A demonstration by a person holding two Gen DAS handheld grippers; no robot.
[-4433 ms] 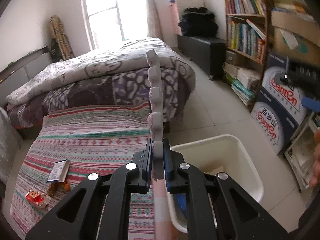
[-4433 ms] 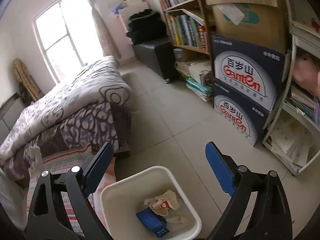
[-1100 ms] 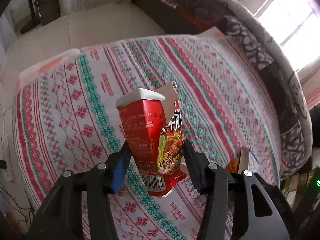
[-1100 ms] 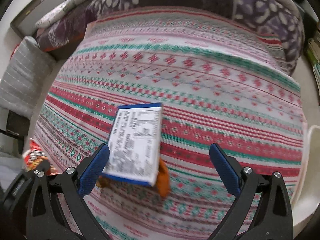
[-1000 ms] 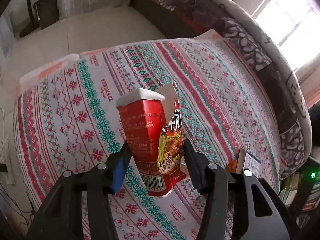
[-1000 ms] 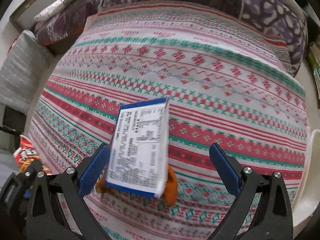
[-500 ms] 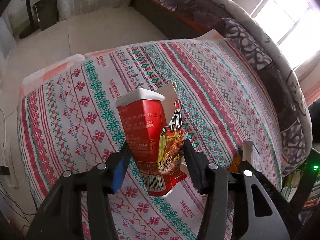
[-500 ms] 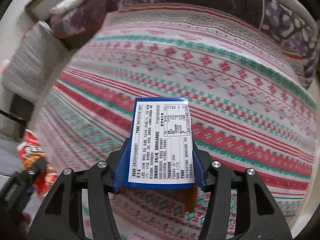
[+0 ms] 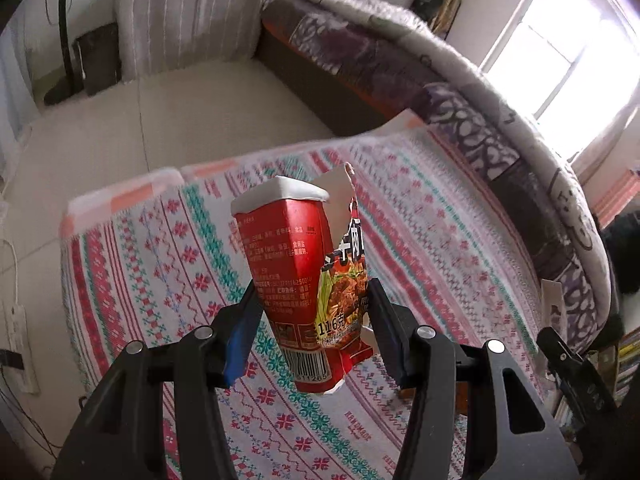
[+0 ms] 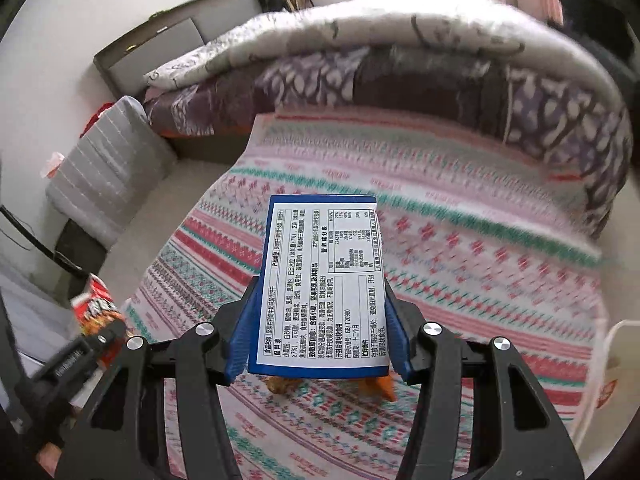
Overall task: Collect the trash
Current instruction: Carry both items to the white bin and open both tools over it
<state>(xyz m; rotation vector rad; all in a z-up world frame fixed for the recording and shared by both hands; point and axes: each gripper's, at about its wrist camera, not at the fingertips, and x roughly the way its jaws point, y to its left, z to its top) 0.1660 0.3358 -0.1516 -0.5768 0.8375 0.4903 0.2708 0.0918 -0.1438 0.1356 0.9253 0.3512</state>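
Note:
A torn red snack carton [image 9: 296,272] with a white rim stands upright between the fingers of my left gripper [image 9: 312,312], which is shut on it above the patterned blanket [image 9: 420,232]. My right gripper [image 10: 318,320] is shut on a flat blue box with a white printed label [image 10: 320,280], lifted off the blanket [image 10: 460,240]. Orange scraps [image 10: 386,390] lie on the blanket just under the box. The right wrist view also shows the left gripper with the red carton [image 10: 96,312] at lower left. The left wrist view catches the other gripper's black body [image 9: 572,364] at the right edge.
The blanket lies on a pale tiled floor [image 9: 120,132] beside a bed with a purple and white quilt [image 10: 400,60]. A grey striped cushion [image 9: 188,20] leans at the back. A white bin rim [image 10: 618,344] shows at the right edge. A power strip [image 9: 16,344] lies far left.
My right gripper closed on the blue box and lifted it off the blanket. Both grippers rose and tilted up; the left one still holds the red carton.

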